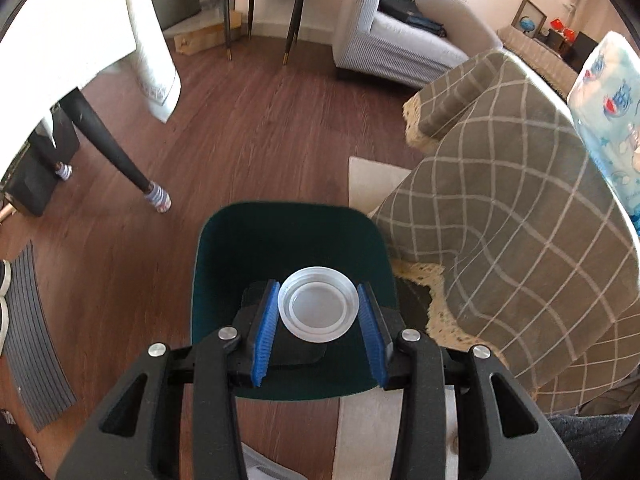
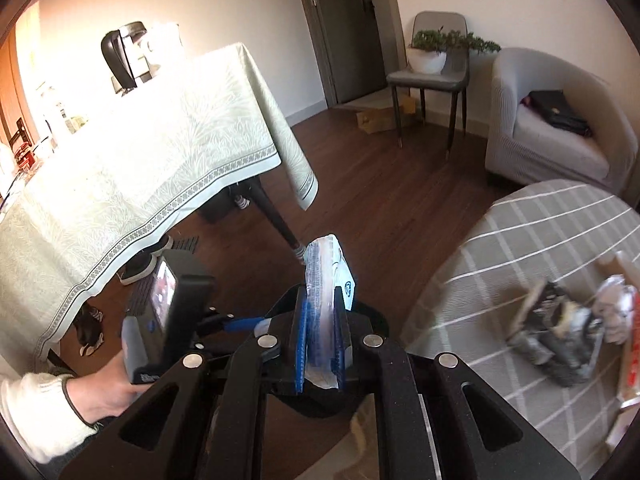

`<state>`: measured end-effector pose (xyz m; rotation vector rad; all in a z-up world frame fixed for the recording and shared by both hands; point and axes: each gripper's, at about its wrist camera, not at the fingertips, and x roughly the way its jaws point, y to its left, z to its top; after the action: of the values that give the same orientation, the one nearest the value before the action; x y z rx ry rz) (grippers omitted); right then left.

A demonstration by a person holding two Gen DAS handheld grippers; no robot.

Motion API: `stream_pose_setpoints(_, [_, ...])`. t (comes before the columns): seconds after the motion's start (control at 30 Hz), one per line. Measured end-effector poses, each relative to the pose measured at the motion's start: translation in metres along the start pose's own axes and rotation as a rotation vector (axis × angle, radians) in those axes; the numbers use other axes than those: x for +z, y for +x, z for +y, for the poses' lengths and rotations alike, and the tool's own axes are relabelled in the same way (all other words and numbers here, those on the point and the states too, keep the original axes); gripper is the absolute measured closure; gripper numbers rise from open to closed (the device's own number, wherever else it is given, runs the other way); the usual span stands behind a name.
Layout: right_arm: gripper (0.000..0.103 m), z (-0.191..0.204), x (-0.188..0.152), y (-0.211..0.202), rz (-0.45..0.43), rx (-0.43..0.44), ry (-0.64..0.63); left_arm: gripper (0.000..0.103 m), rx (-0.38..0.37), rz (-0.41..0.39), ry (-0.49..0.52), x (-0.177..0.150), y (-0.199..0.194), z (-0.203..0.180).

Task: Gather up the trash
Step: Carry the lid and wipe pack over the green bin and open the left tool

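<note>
The right gripper is pinching a flat clear plastic wrapper between its blue fingers, the wrapper sticking up past the fingertips. To their left, a hand is gripping the other handle; to their right, crumpled trash is lying on the checked desk.

Bin: dark green, black inside. Lid: translucent white. Left gripper: black, blue pads. Right gripper: black, blue pads. Wrapper: clear and white, blue print. Floor: reddish-brown wood grain. Cloth on the round table: grey-brown, white grid, cream lace edge. Tablecloth: pale green leaf pattern, grey dotted border. Armchair: light grey, fine ribbing. Pack: pale blue, red and blue print. Sleeve: white.
</note>
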<state>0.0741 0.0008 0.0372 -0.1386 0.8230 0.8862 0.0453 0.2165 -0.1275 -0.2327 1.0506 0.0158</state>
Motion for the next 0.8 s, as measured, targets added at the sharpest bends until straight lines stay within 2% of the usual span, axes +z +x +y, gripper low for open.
stream_pose_setpoints(0.17, [0.092,0.012,-0.003,0.027,0.049,-0.005,0.03,0.061,-0.004,0.064,-0.027,-0.008,0.03,0.01])
stream_pose_setpoints(0.27, [0.092,0.017,-0.008,0.045,0.086,0.006,0.04,0.061,-0.012,0.074,-0.038,-0.01,0.04,0.011])
stream_pose_setpoints(0.43, [0.092,0.018,-0.017,0.071,0.136,-0.022,0.026,0.061,-0.007,0.057,-0.044,-0.009,0.046,0.014])
stream_pose_setpoints(0.5, [0.092,0.016,-0.02,0.08,0.148,-0.023,0.03,0.039,-0.01,0.042,-0.051,-0.008,0.045,0.017])
stream_pose_setpoints(0.57, [0.092,0.016,-0.021,0.087,0.154,-0.023,0.034,0.039,-0.027,0.022,-0.062,-0.009,0.04,0.02])
stream_pose_setpoints(0.8, [0.092,0.024,-0.027,0.11,0.191,-0.032,0.022,0.044,-0.014,-0.045,-0.059,-0.005,0.01,0.035])
